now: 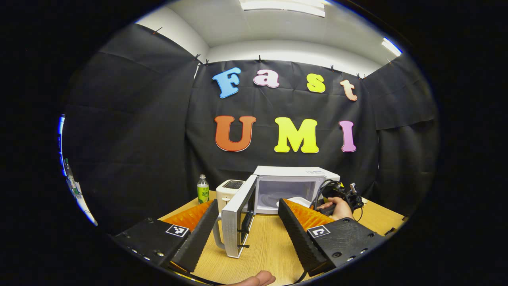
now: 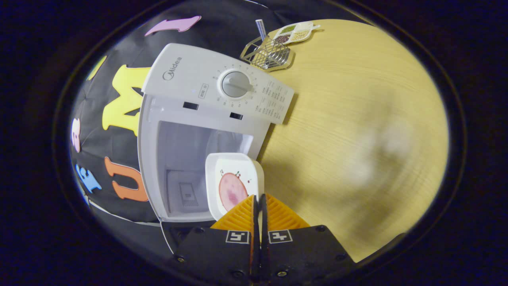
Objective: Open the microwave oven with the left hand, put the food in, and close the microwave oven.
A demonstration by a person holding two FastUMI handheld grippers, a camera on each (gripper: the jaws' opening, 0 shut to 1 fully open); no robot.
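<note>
White microwave [image 1: 291,186] with door [image 1: 238,216] swung open; right gripper [image 2: 258,204] pinches the dish [image 2: 234,184] rim at its mouth, left gripper [image 1: 248,226] wide open, empty

A: The microwave [image 2: 206,85]?
B: White, grey dial [image 2: 235,84]. At six o'clock, a white square dish [image 2: 234,180] with a pink round patch.
A: And the table [image 2: 357,119]?
B: Pale yellow wood grain. At twelve o'clock, a silvery wire rack [image 2: 270,55].
A: The bottle [image 1: 203,190]?
B: Green label.
</note>
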